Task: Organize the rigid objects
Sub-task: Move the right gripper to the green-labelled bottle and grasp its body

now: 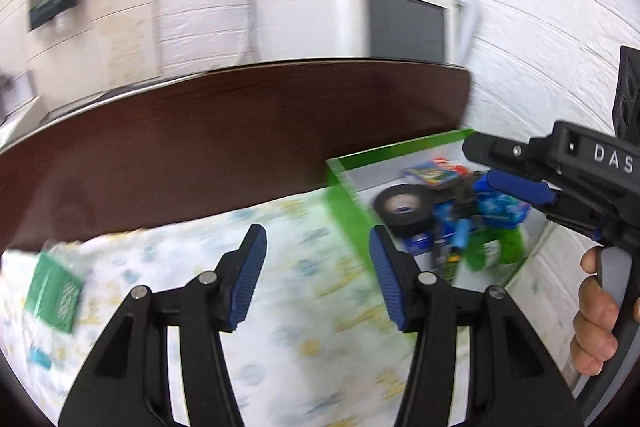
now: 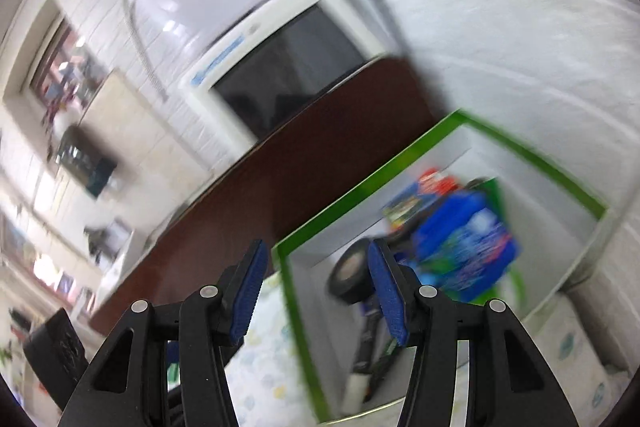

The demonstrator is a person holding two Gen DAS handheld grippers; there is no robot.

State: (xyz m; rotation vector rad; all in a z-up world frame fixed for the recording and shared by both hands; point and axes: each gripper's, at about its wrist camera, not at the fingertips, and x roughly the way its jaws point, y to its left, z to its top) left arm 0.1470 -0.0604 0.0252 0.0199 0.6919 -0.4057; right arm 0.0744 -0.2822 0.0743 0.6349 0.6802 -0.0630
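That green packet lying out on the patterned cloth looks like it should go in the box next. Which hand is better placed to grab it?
Probably the left. The left gripper is open and empty over the cloth, with the green packet on its side. The right gripper, also empty, is at the green-rimmed box.

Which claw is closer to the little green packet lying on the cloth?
Left. The left claw hangs open over the cloth, with the green packet just off to its left. The right claw is away over the green box.
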